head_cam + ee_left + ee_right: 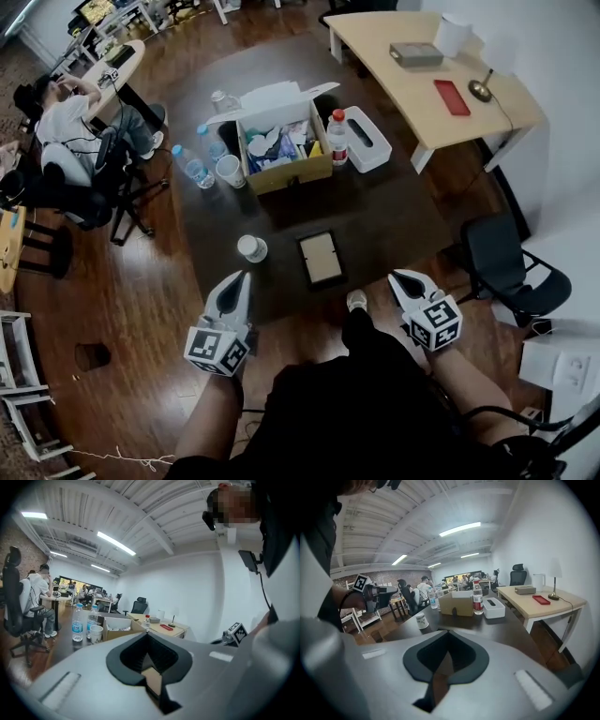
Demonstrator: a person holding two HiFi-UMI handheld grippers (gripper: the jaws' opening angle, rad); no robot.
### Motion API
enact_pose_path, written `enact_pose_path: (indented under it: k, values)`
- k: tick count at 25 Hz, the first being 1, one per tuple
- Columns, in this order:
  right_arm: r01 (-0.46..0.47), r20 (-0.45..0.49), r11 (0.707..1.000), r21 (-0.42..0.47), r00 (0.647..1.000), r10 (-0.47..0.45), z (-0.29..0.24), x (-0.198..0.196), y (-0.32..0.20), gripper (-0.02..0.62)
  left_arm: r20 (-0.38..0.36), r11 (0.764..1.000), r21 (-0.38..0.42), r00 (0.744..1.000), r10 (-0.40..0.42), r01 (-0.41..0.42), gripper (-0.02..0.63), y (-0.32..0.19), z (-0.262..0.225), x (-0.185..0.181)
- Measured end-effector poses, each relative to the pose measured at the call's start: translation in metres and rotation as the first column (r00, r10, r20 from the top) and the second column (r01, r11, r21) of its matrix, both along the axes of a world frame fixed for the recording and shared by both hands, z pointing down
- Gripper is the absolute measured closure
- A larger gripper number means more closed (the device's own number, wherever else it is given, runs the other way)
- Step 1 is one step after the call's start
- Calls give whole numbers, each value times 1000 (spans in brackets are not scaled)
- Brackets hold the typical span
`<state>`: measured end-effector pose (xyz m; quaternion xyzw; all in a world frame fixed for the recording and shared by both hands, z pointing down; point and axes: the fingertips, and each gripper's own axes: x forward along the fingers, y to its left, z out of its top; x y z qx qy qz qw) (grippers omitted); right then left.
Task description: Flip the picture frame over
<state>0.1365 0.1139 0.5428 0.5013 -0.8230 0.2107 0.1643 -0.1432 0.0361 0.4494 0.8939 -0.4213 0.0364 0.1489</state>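
The picture frame (319,259) lies flat on the dark table (394,220) near its front edge, dark border round a pale face turned up. My left gripper (243,276) hovers at the front edge, left of the frame, jaws shut and empty. To the frame's right my right gripper (397,276) is also shut and holds nothing. In the left gripper view the shut jaws (148,634) fill the lower picture and hide the frame. The right gripper view likewise shows only its shut jaws (449,633) over the table.
A paper cup (251,247) stands just left of the frame. Behind are an open cardboard box (284,150), water bottles (192,166), another cup (230,170), a red-capped bottle (338,137) and a white box (368,139). A black chair (511,262) is at right; a person (66,117) sits far left.
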Motion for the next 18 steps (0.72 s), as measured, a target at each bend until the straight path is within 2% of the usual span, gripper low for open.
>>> enact_pose_path:
  k: [5, 8, 10, 11, 14, 18]
  values:
    - [95, -11, 995, -10, 995, -95, -7, 26, -60, 592, 30, 997, -19, 997, -75, 75, 606, -50, -5, 31]
    - [198, -34, 980, -16, 979, -199, -6, 25, -87, 592, 46, 994, -32, 994, -101, 103, 606, -72, -4, 49]
    - [237, -33, 972, -6, 971, -237, -11, 23, -110, 592, 66, 992, -58, 992, -109, 113, 604, -82, 0, 60]
    - [246, -31, 969, 3, 969, -246, -15, 22, -122, 592, 76, 991, -71, 991, -108, 113, 604, -86, 1, 65]
    - [285, -25, 958, 28, 958, -285, -27, 6, -149, 592, 107, 989, -126, 992, -64, 78, 536, -82, 11, 75]
    - [362, -55, 932, 1, 931, -362, -24, -29, -168, 592, 133, 975, -220, 991, -6, 35, 483, -74, 39, 74]
